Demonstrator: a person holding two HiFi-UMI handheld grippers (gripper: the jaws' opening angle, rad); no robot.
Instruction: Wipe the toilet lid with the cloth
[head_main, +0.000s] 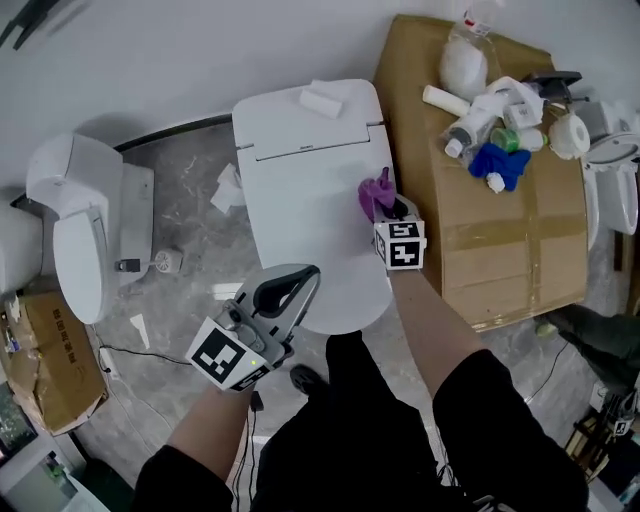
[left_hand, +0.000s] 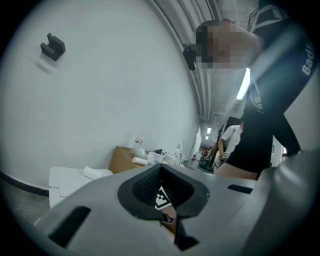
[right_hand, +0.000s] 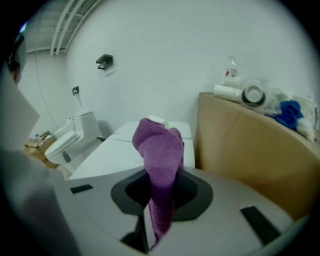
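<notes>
A white toilet with its lid (head_main: 300, 190) closed fills the middle of the head view; the lid (right_hand: 120, 150) also shows ahead in the right gripper view. My right gripper (head_main: 385, 205) hangs over the lid's right side, shut on a purple cloth (head_main: 374, 193) whose bunched end (right_hand: 159, 150) sticks up beyond the jaws. My left gripper (head_main: 300, 283) is held near the lid's front edge, shut with nothing between its jaws; in its own view the left gripper (left_hand: 162, 197) points level past the toilet tank (left_hand: 75, 177).
A large cardboard box (head_main: 520, 250) stands right of the toilet, with bottles, a paper roll and a blue cloth (head_main: 500, 163) on top. A folded white cloth (head_main: 322, 100) lies on the tank. A second white toilet (head_main: 75, 230) and a small carton (head_main: 50, 360) stand at left.
</notes>
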